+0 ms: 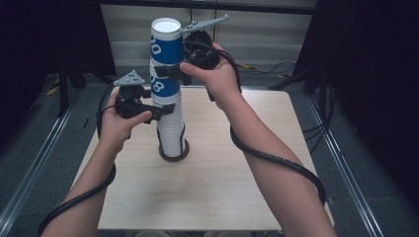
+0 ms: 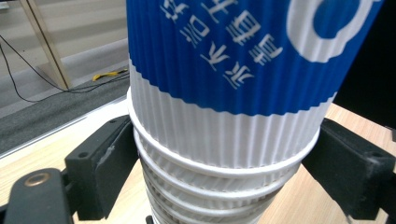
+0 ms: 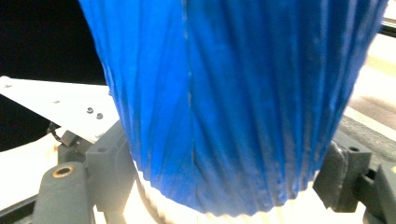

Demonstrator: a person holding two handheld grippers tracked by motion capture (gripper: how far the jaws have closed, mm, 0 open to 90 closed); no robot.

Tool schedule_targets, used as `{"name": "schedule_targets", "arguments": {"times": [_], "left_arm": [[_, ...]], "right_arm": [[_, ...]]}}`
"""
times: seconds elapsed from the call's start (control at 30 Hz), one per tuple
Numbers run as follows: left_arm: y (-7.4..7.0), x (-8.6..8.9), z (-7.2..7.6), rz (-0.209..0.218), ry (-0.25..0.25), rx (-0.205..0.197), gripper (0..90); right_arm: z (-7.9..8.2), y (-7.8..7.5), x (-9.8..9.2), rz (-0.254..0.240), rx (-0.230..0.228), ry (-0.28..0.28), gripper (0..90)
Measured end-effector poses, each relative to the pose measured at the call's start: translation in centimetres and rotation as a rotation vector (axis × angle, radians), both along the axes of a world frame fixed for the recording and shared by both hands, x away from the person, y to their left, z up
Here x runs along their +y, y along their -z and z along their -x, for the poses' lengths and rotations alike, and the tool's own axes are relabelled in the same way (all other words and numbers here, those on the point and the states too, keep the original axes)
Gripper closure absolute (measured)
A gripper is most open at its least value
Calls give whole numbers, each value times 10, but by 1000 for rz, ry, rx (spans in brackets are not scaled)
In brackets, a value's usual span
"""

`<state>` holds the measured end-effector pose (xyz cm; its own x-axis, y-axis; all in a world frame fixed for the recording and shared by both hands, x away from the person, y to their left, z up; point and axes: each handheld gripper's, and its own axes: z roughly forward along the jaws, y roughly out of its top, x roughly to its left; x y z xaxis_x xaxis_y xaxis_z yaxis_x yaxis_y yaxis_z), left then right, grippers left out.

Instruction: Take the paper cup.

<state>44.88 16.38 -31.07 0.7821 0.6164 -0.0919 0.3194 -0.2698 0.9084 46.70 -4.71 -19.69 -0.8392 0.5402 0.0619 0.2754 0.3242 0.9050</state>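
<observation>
Mid-separation: right gripper (image 1: pixel 170 70) clamped on top blue-white ribbed paper cup (image 1: pixel 166 43); left gripper (image 1: pixel 160 111) pinching nested cup stack (image 1: pixel 171 131) below (upright on wooden table (image 1: pixel 237 187), centre). Next: pull top cup straight up w/o tilting, stack held firm.

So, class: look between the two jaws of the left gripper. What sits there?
The stack of paper cups stands between the jaws of the left gripper, at the rims under the blue band; the left gripper view shows it.

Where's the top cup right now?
High view, centre: the top cup caps the cup stack, gripped by the right gripper, above the left gripper.
</observation>
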Motion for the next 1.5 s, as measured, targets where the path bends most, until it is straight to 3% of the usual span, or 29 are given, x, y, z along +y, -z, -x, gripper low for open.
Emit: {"name": "schedule_targets", "arguments": {"times": [0.77,1.2,1.5], "left_arm": [[-1,-1,1,-10,-3,13,127],[-3,-1,2,-31,-6,21,126],[-2,5,5,-17,-16,27,140]], "right_arm": [[13,-4,-47,15,-17,43,202],[24,4,-72,16,-25,55,202],[28,18,-84,17,-22,51,202]]}}
